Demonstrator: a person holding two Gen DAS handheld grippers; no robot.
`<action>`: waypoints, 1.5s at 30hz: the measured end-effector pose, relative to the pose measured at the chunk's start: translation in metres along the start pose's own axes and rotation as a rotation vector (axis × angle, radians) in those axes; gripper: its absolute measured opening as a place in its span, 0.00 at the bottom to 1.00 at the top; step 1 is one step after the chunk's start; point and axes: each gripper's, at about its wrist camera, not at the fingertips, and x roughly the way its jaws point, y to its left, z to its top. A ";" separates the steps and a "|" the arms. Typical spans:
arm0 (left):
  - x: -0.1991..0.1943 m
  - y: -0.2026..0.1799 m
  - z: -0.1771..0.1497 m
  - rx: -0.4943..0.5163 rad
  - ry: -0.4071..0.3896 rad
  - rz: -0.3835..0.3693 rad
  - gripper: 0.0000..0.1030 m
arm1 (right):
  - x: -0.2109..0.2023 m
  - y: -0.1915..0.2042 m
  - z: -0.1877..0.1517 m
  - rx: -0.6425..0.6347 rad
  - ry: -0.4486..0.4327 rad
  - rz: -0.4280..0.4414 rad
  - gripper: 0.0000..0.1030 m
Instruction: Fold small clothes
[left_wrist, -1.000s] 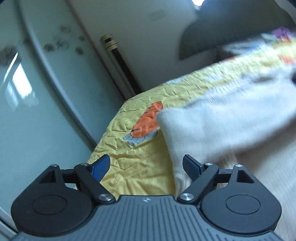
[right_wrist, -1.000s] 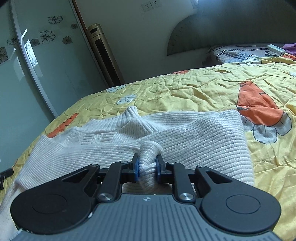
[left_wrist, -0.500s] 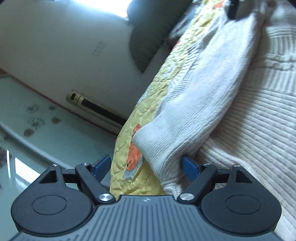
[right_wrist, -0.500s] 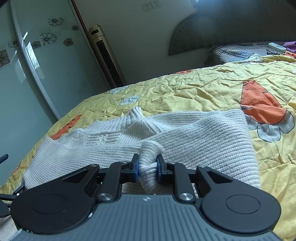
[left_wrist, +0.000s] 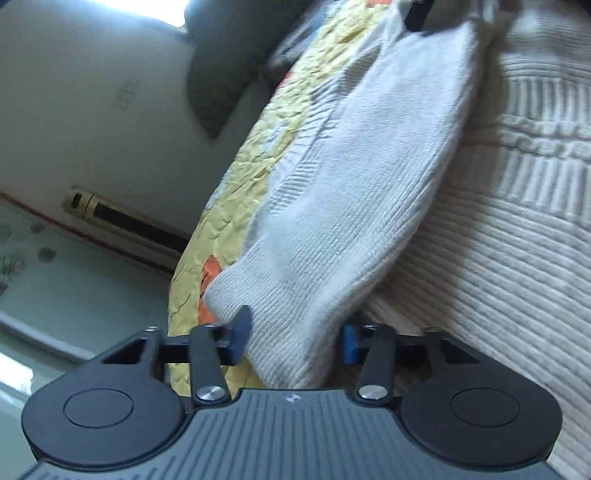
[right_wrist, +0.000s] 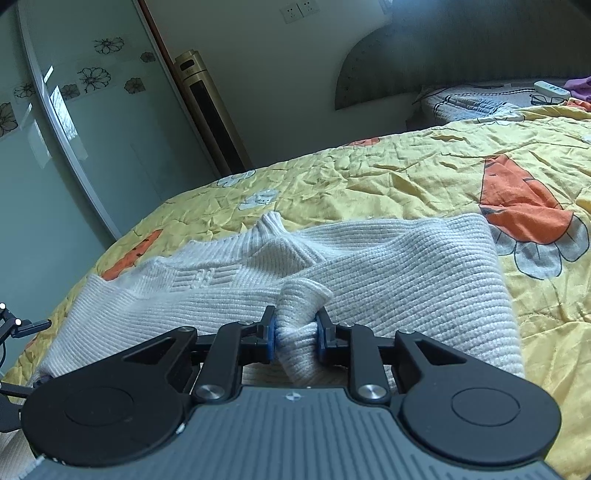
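A yellow quilted bedspread (right_wrist: 406, 177) with orange carrot prints covers the bed and serves as the landmark. Beyond its far edge a tall gold-coloured tower unit (right_wrist: 210, 114) stands against the wall. Left of that unit runs a frosted glass sliding door (right_wrist: 74, 122) with black flower outlines. High on the wall above the bedspread sit two white sockets (right_wrist: 299, 10). At the bedspread's far right corner lie a white remote (right_wrist: 550, 88), a pair of glasses (right_wrist: 545, 99) and some purple cloth (right_wrist: 580, 85) near a dark curved headboard (right_wrist: 443, 62).
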 end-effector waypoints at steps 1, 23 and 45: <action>0.002 0.000 -0.003 -0.029 0.003 0.024 0.27 | -0.001 0.000 0.000 -0.003 -0.005 -0.001 0.24; -0.029 0.053 -0.081 -0.532 0.051 0.032 0.74 | 0.012 0.025 -0.008 -0.087 0.036 0.052 0.23; 0.014 0.060 0.009 -0.836 -0.057 0.020 0.77 | -0.010 0.040 0.003 -0.183 -0.031 0.043 0.13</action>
